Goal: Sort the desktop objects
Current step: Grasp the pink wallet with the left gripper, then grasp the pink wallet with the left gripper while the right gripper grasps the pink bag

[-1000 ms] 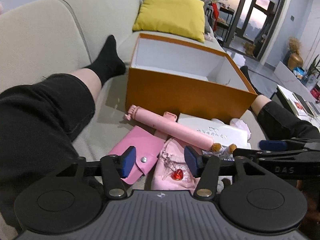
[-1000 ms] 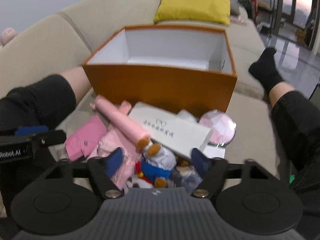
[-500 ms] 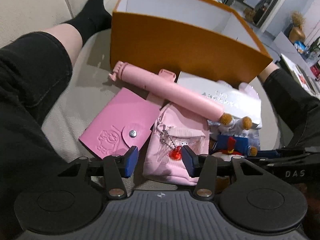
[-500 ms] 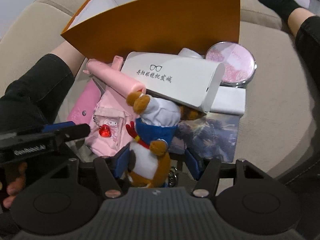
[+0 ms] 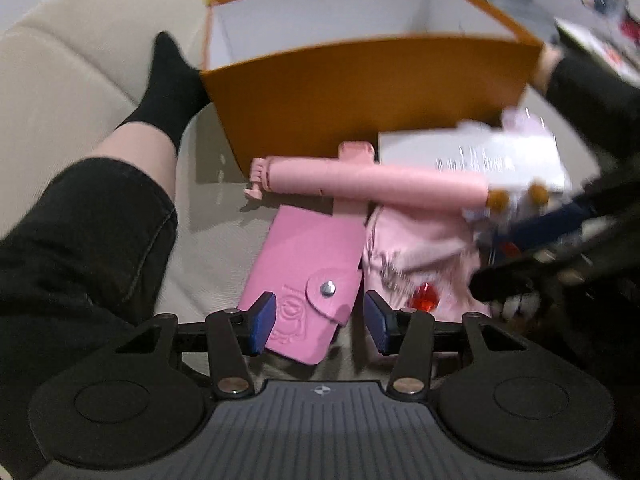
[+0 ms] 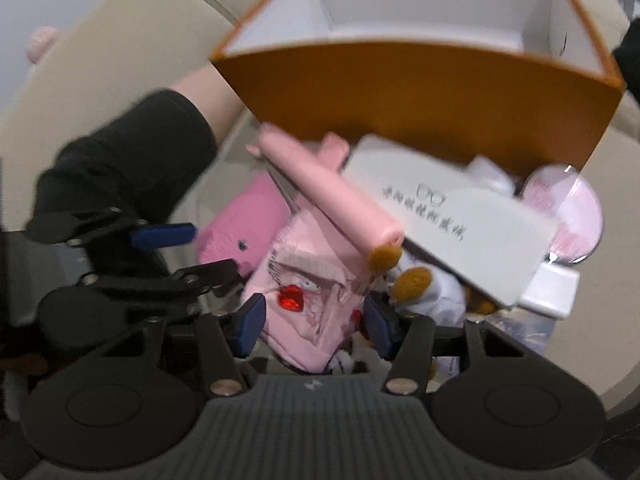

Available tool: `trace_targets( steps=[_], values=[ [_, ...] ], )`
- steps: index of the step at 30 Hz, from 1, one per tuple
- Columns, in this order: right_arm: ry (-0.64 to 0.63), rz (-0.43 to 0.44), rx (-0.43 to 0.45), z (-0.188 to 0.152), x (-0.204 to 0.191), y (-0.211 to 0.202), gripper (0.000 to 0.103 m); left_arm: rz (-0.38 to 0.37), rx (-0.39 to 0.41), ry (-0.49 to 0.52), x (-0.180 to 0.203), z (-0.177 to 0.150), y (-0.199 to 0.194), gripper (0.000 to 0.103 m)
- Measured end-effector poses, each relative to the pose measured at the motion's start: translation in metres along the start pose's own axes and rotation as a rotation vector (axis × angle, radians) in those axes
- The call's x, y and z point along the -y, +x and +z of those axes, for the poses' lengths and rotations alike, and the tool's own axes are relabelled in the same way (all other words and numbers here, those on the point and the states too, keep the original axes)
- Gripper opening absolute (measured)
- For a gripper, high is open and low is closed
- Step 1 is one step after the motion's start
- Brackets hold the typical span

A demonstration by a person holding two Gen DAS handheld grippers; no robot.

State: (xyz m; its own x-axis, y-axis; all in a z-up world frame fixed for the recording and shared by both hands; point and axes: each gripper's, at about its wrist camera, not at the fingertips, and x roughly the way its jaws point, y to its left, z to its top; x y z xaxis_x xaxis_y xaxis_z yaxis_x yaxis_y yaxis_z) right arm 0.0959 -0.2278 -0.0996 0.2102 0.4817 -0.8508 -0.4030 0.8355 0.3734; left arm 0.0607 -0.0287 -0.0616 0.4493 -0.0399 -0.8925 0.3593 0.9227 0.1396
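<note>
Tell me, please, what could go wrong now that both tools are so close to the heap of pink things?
1. The right tool straddles the pale pink fabric pouch, on which the long pink stick rests, so lifting the pouch may roll the stick off.
2. The left tool straddles the pink leather snap wallet, whose far end lies under the stick.
3. The tools are close and may collide.

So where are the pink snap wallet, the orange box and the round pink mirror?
pink snap wallet point(image 5: 304, 268): left wrist view, on its flat front above the snap.
orange box point(image 5: 372, 96): left wrist view, on its near outer wall.
round pink mirror point(image 6: 568, 212): right wrist view, on its patterned face.
</note>
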Motion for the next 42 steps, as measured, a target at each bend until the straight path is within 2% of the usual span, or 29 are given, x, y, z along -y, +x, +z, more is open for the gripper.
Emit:
trace_targets(
  steps=[9,11,17,22,24,26,28,29,31,36,39,42],
  values=[
    [0.029,-0.019,-0.067,0.011,0.005,0.024,0.057,0.057,-0.081,0.239,0.022,-0.010,0.033,0.058],
    [0.027,-0.013,-0.077,0.013,0.005,0.029,0.058,0.085,-0.086,0.285,0.027,-0.011,0.038,0.061],
    [0.008,-0.004,-0.093,0.017,0.004,0.041,0.067,0.197,-0.089,0.377,0.040,-0.009,0.053,0.067],
    [0.019,0.008,-0.085,0.017,0.006,0.041,0.068,0.185,-0.088,0.348,0.033,-0.008,0.053,0.067],
    [0.032,0.022,-0.077,0.017,0.008,0.038,0.066,0.171,-0.061,0.322,0.028,-0.009,0.047,0.059],
    [0.052,0.037,-0.069,0.015,0.013,0.034,0.062,0.151,-0.029,0.267,0.021,-0.007,0.037,0.043],
    [0.069,0.043,-0.066,0.014,0.018,0.029,0.058,0.140,0.005,0.196,0.010,-0.005,0.026,0.037],
    [0.079,0.048,-0.065,0.013,0.020,0.027,0.058,0.139,0.019,0.167,0.003,-0.004,0.022,0.031],
    [0.096,0.039,-0.065,0.012,0.020,0.023,0.057,0.133,0.044,0.105,-0.010,-0.003,0.014,0.027],
    [0.079,-0.028,-0.080,0.015,0.013,0.031,0.059,0.118,0.030,-0.032,-0.041,0.005,0.010,0.026],
    [0.086,-0.029,-0.084,0.018,0.013,0.039,0.061,0.131,0.025,-0.049,-0.045,0.004,0.012,0.027],
    [0.079,-0.033,-0.085,0.020,0.008,0.044,0.068,0.113,0.006,-0.070,-0.047,0.005,0.017,0.030]
  ],
)
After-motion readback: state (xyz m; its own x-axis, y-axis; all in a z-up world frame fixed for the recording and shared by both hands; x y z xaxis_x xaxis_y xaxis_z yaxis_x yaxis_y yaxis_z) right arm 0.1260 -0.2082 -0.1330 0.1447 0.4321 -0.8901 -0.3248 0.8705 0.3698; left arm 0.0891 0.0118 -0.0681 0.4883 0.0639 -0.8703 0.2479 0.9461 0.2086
